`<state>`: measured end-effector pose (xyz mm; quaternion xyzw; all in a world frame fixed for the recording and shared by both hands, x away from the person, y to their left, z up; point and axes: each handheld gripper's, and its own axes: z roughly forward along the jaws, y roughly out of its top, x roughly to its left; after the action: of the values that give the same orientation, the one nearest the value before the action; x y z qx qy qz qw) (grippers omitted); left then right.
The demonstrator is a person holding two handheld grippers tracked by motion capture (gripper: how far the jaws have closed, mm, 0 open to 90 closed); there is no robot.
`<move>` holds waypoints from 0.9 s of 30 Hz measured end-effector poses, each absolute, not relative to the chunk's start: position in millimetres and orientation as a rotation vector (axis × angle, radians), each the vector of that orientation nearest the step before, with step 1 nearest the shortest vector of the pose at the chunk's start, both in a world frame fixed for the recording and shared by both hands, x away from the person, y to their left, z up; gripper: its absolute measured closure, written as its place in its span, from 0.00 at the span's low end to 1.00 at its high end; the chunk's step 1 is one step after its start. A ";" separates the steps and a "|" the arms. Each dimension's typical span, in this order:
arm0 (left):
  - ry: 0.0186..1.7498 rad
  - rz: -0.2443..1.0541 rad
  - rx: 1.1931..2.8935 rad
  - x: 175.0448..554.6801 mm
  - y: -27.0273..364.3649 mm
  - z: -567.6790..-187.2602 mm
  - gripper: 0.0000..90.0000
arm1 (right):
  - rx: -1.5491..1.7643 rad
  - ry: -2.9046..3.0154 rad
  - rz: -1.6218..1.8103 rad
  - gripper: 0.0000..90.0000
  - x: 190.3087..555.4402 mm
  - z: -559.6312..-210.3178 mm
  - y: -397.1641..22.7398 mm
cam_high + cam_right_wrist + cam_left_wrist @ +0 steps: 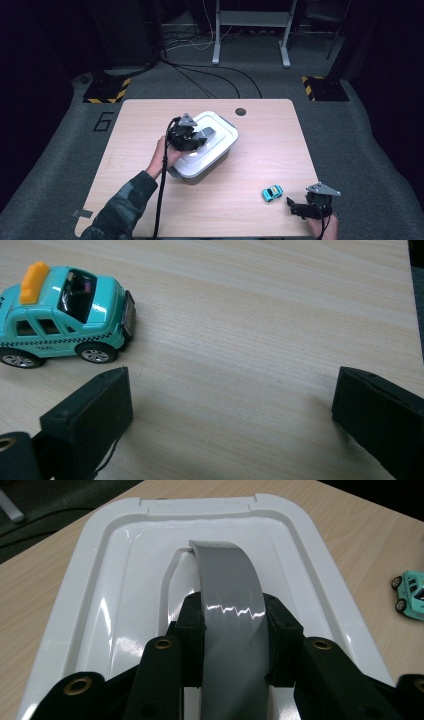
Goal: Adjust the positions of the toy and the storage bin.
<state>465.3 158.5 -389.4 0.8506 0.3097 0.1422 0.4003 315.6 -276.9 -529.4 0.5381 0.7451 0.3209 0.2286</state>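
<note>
At the centre of the high view, the left gripper [200, 137] clamps its black jaws on the curved grey plastic handle [232, 610] of a white lidded plastic storage box [220, 131] on the pale wooden table [270, 150]. At lower right, the right gripper [300, 207] rests with jaws spread wide and empty, just beside a small turquoise toy taxi [272, 192].

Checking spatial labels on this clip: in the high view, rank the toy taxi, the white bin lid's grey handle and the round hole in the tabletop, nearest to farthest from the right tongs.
1. Toy taxi, just left of the right tongs.
2. Grey handle, mid-table on the lid, clamped by the left tongs.
3. Round hole, at the table's far edge.
</note>
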 end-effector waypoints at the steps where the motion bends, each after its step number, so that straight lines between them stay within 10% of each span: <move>1: 0.790 0.344 2.142 465.5 158.3 -389.8 0.74 | 1.482 2.051 0.885 0.03 315.6 -529.4 -276.9; 14: 0.782 0.240 2.110 463.7 143.2 -391.8 0.75 | 1.480 2.052 0.886 0.03 315.7 -529.5 -277.0; 27: 0.819 0.433 2.186 462.1 132.8 -387.7 0.59 | 1.482 2.049 0.886 0.03 315.6 -529.4 -277.0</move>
<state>462.1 132.8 -387.7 0.8538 0.3199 0.1690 0.3743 315.6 -277.0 -529.4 0.5384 0.7444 0.3218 0.2288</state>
